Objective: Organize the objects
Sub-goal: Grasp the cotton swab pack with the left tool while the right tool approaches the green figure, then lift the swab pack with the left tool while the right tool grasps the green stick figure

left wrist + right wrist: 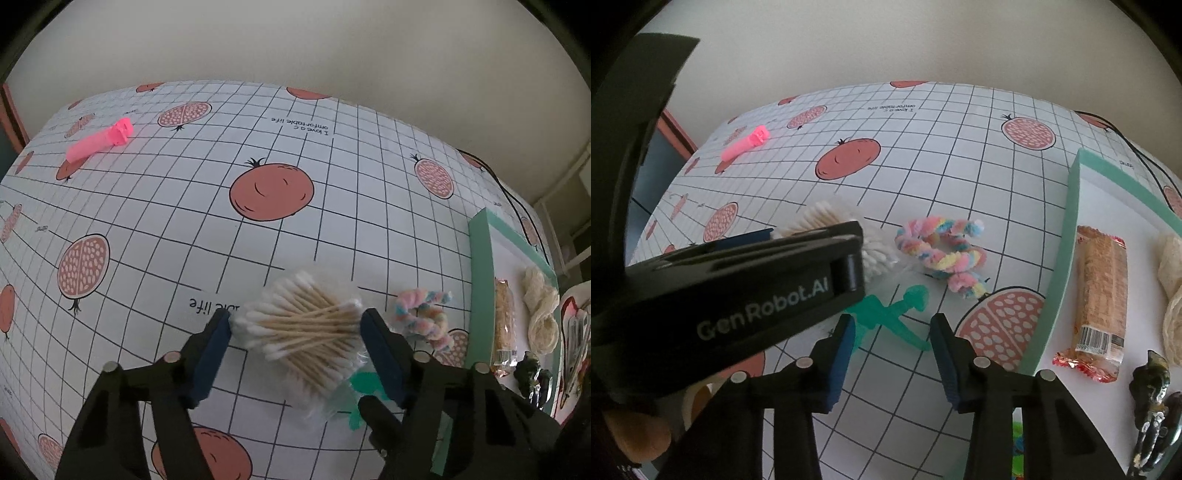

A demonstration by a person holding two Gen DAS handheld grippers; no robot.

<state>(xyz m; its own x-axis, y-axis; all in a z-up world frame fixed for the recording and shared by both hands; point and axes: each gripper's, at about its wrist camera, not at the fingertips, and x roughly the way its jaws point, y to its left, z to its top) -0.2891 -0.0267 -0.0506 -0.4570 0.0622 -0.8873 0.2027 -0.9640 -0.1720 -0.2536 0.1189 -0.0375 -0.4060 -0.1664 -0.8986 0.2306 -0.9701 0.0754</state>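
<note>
Cotton swabs (299, 328) in a clear bag sit right between the left tool's (295, 350) pads, sticks pointing pad to pad, pads apart and just touching. Right tool (892, 354) is apart too, empty, above the green sword pick (886, 314) on the worktop (221, 206).

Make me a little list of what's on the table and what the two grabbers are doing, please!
left gripper: fingers on both sides of the cotton swab bundle, closed on it or nearly so
right gripper: open, holding nothing, just above the green plastic sword
beside the swabs: pastel twisted pipe cleaner
far corner: pink clip
tray: green rim, holds a wrapped snack bar and a small dark figurine
table cover: grid with pomegranates
</note>
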